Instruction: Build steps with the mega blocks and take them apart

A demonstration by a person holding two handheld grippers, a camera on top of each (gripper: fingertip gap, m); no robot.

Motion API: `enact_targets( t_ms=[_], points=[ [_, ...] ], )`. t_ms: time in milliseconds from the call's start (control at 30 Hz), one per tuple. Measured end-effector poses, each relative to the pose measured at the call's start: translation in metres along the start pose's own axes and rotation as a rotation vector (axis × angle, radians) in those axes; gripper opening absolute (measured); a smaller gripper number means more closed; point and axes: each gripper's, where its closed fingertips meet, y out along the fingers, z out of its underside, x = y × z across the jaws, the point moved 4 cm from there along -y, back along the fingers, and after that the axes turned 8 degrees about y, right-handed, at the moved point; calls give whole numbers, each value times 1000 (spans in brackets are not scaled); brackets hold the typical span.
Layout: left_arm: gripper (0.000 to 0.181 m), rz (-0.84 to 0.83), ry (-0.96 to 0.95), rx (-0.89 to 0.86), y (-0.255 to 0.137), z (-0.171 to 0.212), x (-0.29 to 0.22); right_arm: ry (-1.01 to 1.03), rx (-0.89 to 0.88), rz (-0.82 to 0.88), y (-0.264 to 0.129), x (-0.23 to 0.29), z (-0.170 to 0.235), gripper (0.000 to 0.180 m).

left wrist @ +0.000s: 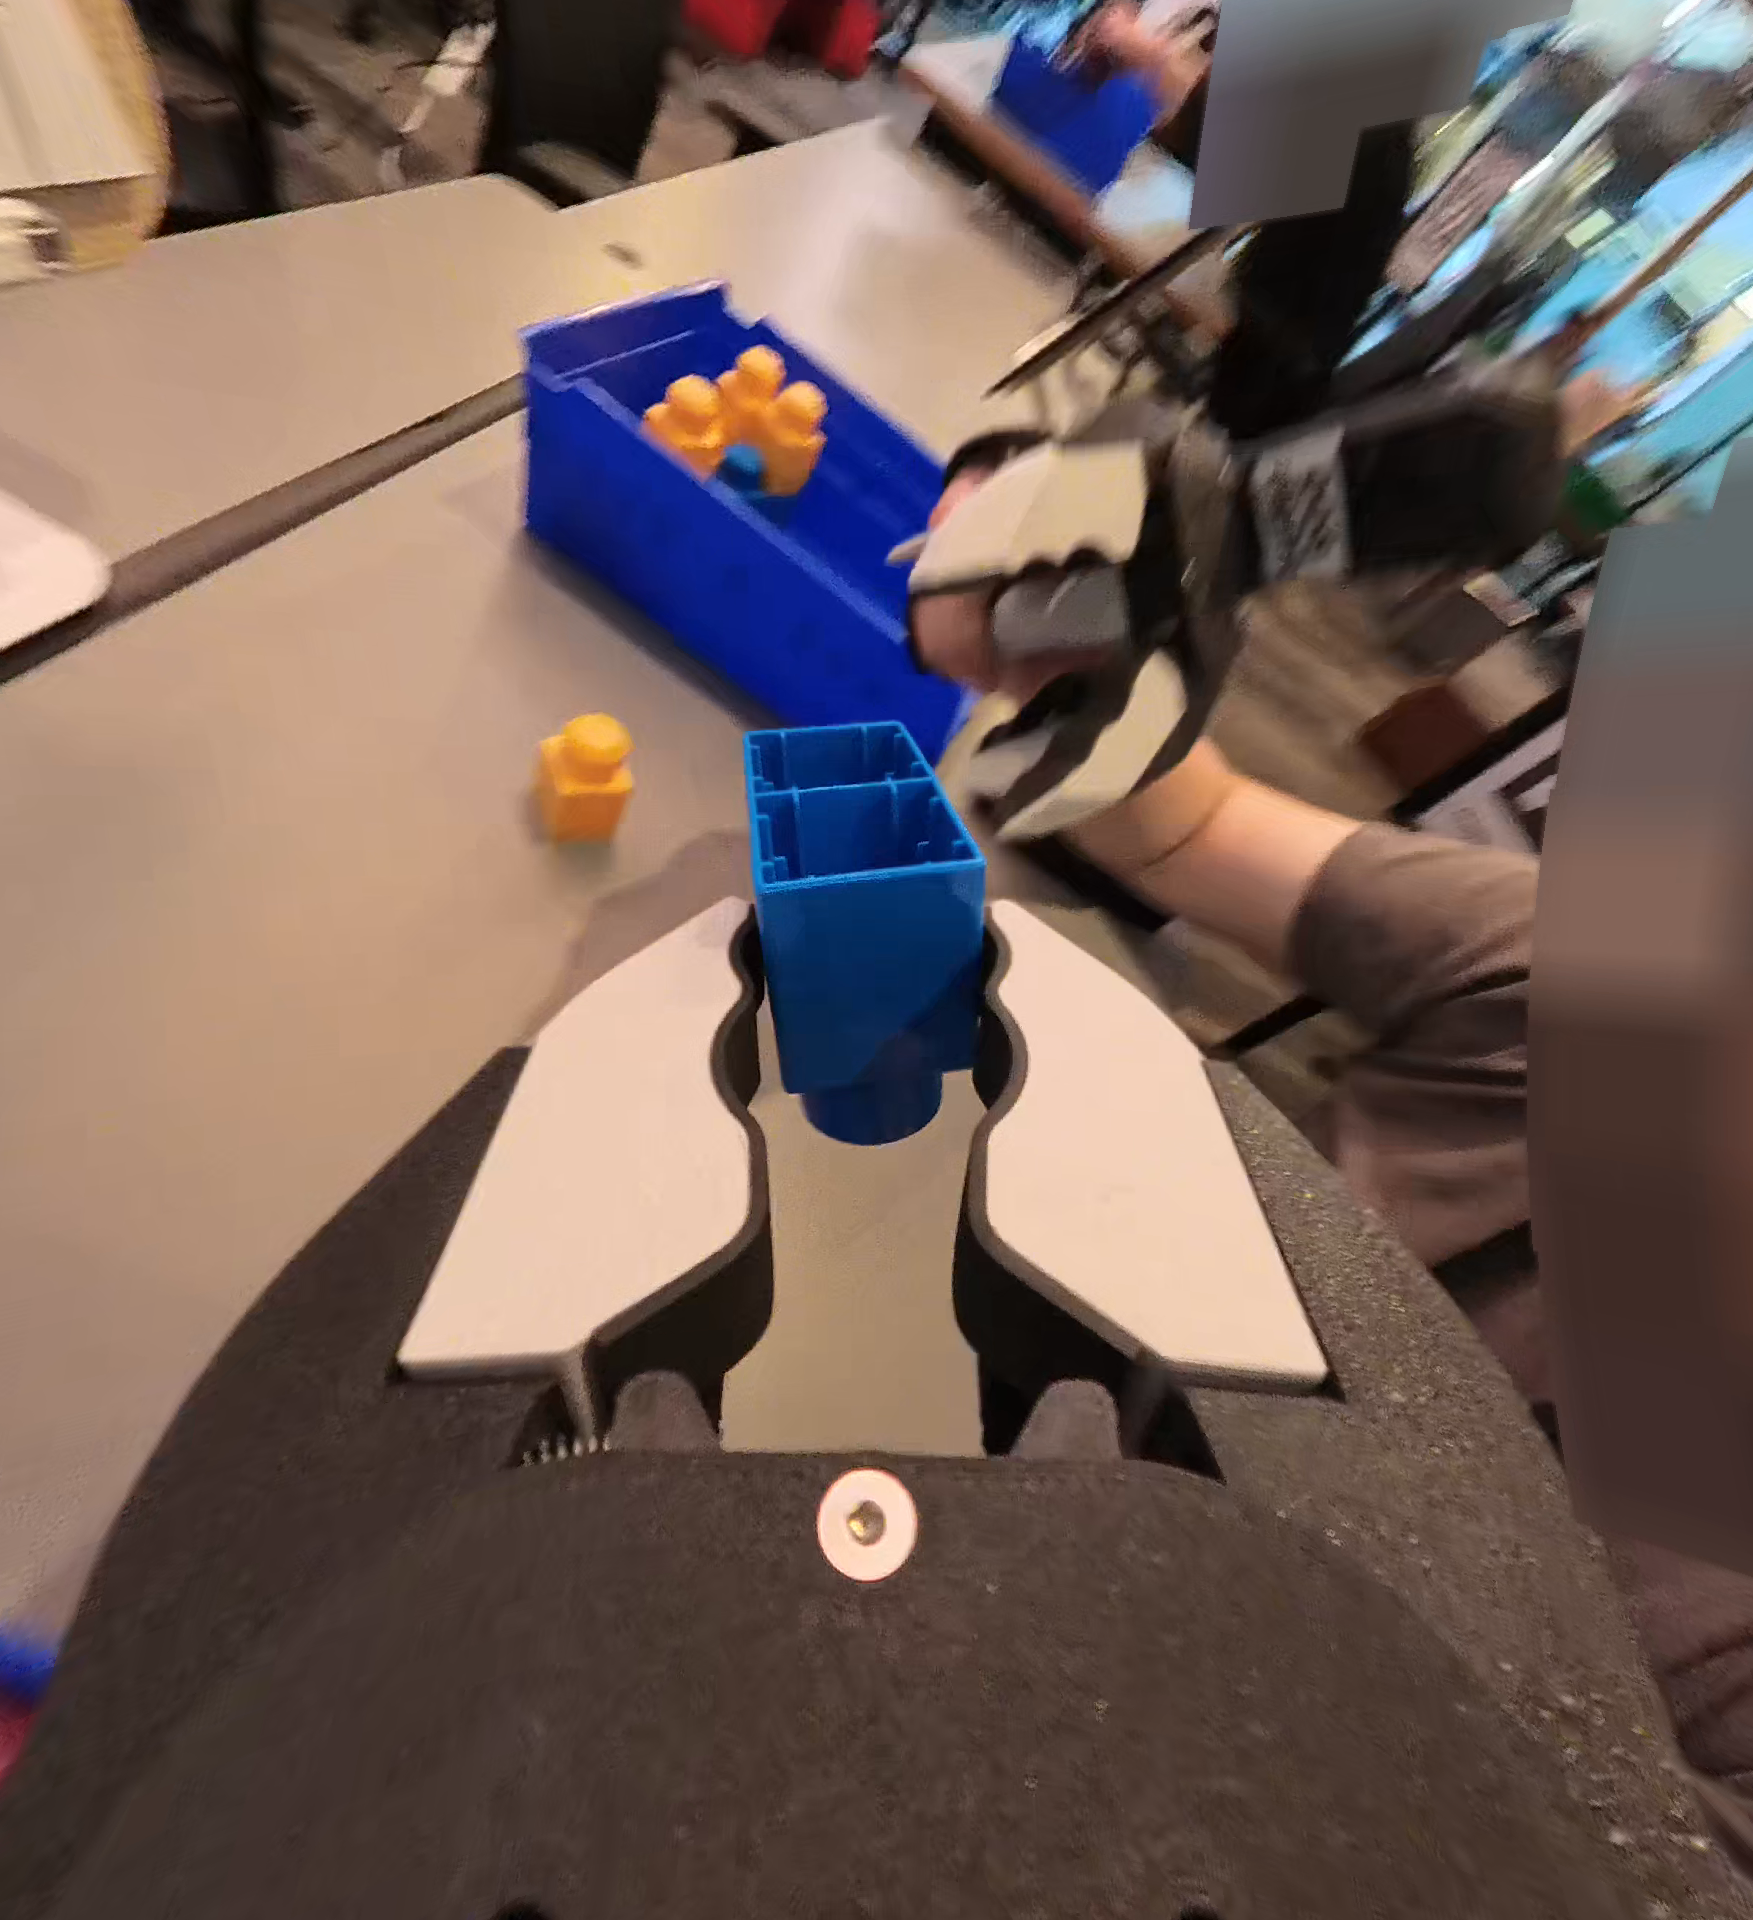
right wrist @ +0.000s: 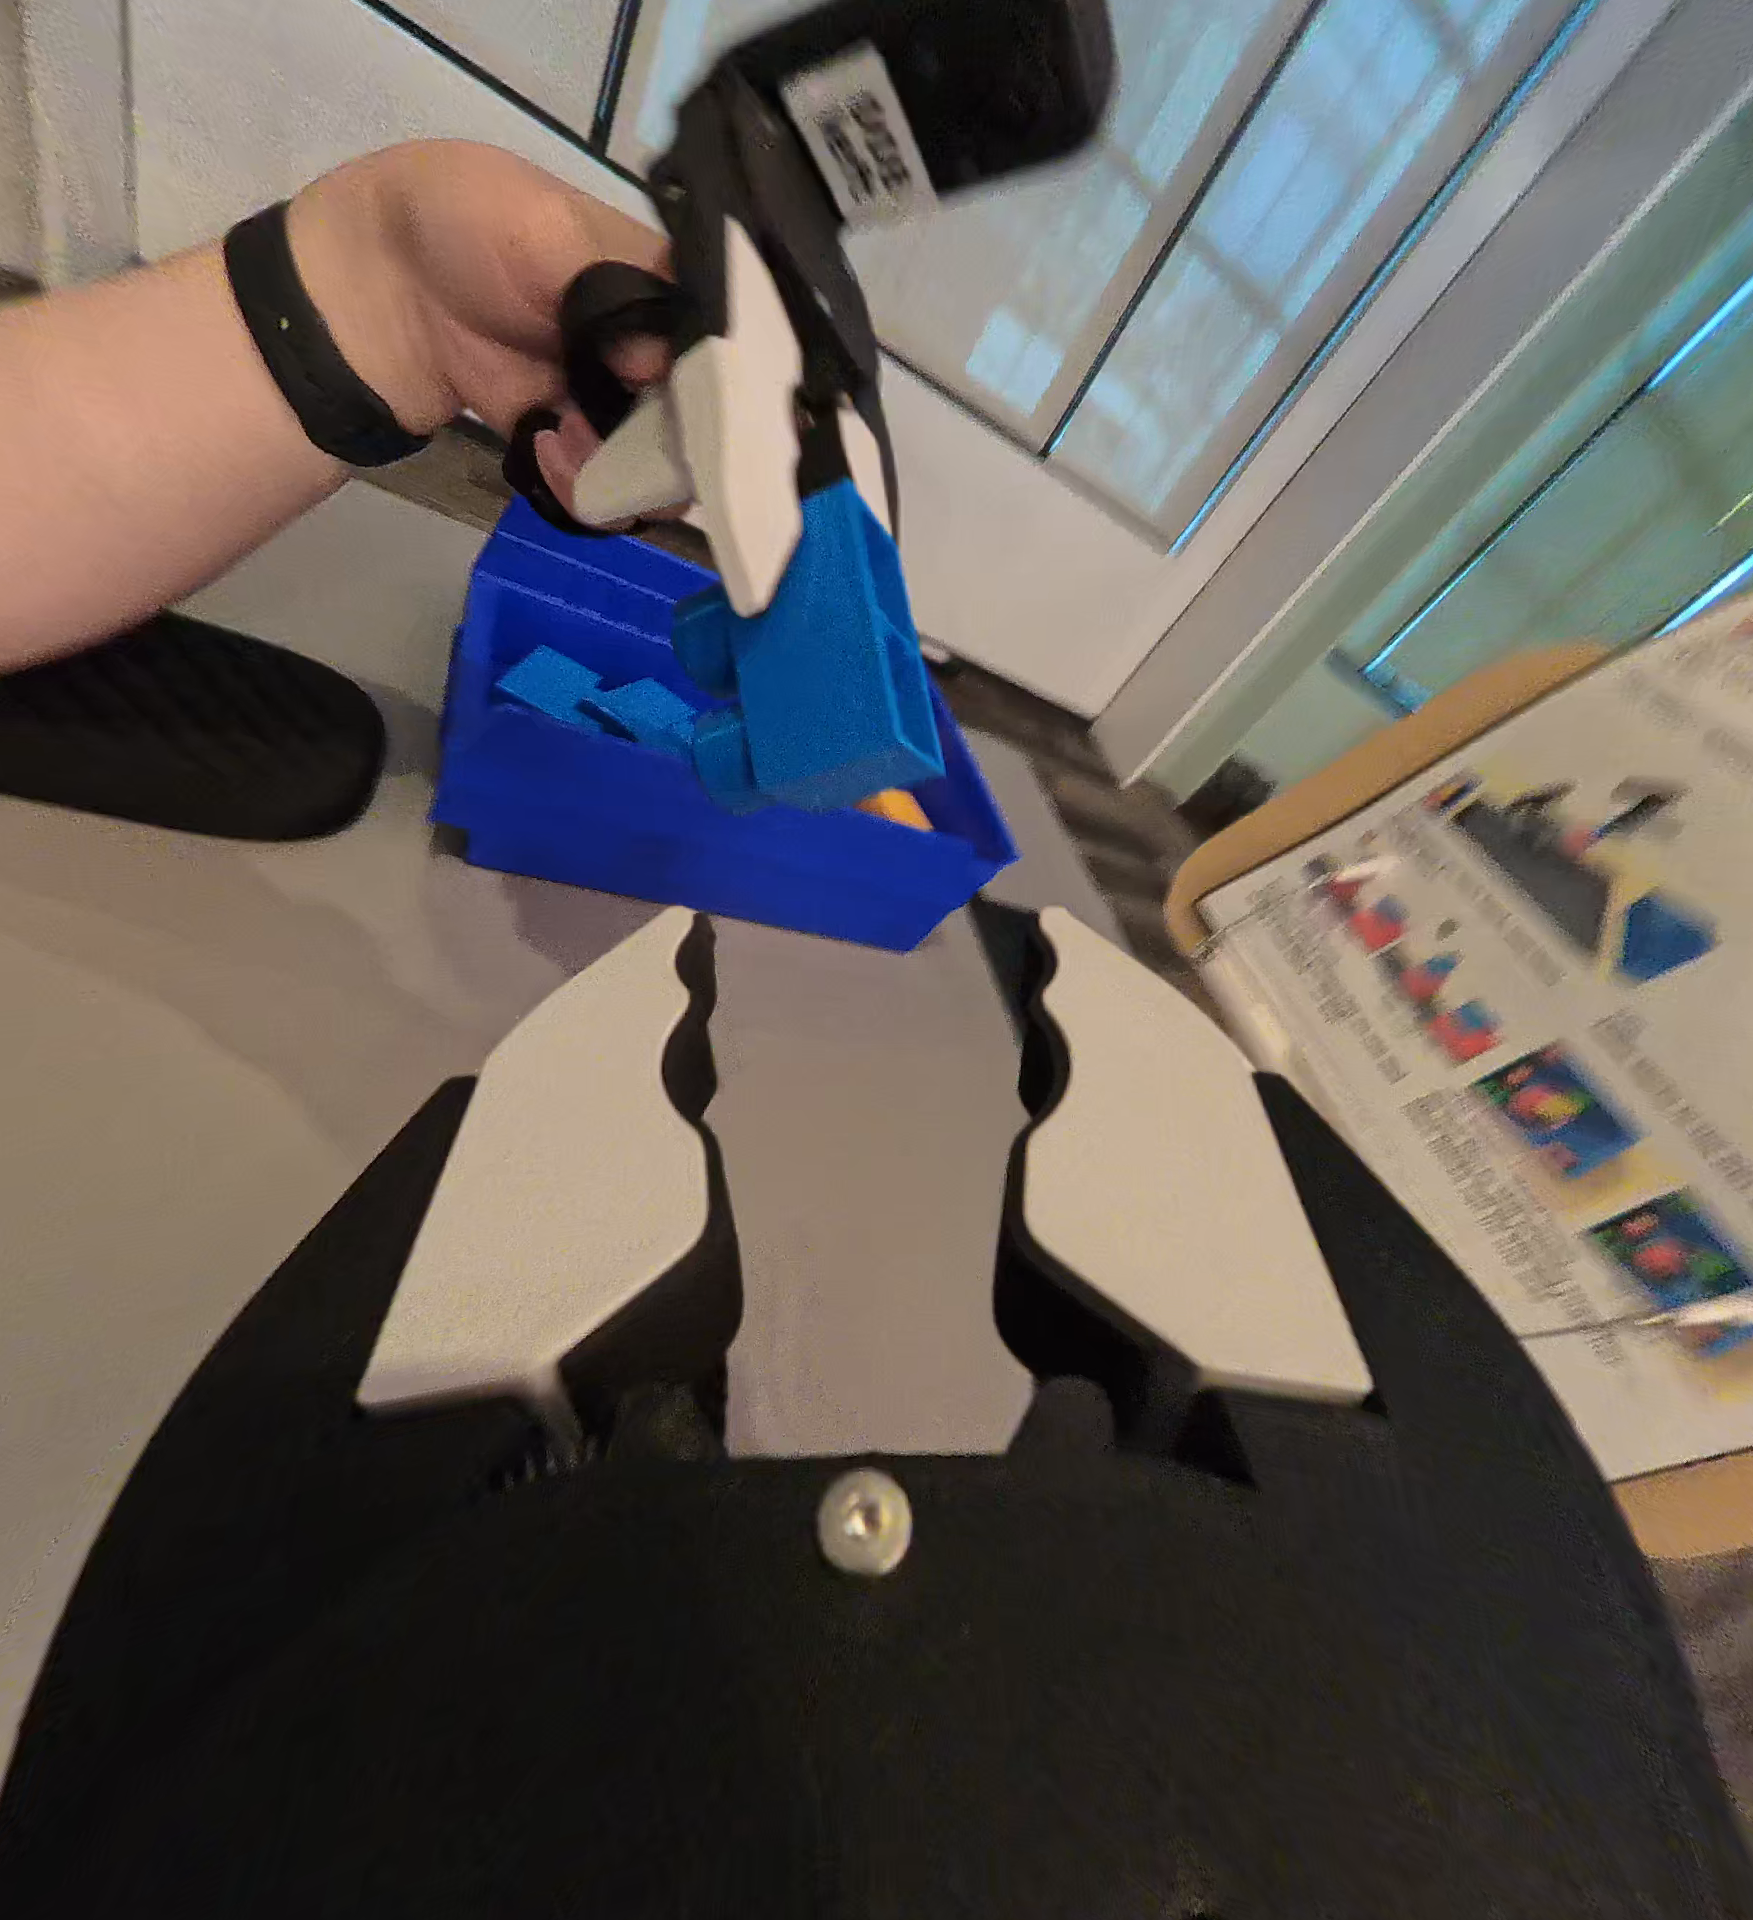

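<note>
Two claws: left claw point(left wrist: 872, 997) pinched the blue block point(left wrist: 867, 914); right claw point(right wrist: 872, 997) was spread, empty.
Advice: I judged keeping it level mattered.

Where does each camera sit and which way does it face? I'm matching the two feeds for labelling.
Left wrist view: on the left tool, facing forward across the grey table; shows its fingers shut on a blue block, plus the right tool beyond.
Right wrist view: on the right tool, open and empty, facing the left tool and the hand holding it.
Shared: the blue bin and the held blue block.
</note>
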Motion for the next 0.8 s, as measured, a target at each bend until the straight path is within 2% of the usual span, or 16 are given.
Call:
enact_targets(
  t_ms=[133, 300, 467, 567, 667, 800],
  points=[
    [38, 208, -151, -125, 13, -8, -3, -358, -8, 141, 5, 19, -2, 70],
    [38, 357, -280, -149, 33, -5, -1, -750, -6, 340, 7, 29, 0, 71],
    [38, 480, -377, -108, 59, 2, -7, -941, -21, 417, 5, 31, 7, 67],
    [38, 545, -411, -102, 66, 4, -11, -1043, -48, 432, 3, 35, 10, 46],
    [38, 580, -427, -117, 67, 3, -12, -1099, -65, 483, 0, 34, 7, 41],
    [40, 612, -426, -114, 67, 2, -16, -1099, -72, 469, -3, 37, 3, 39]
  ],
)
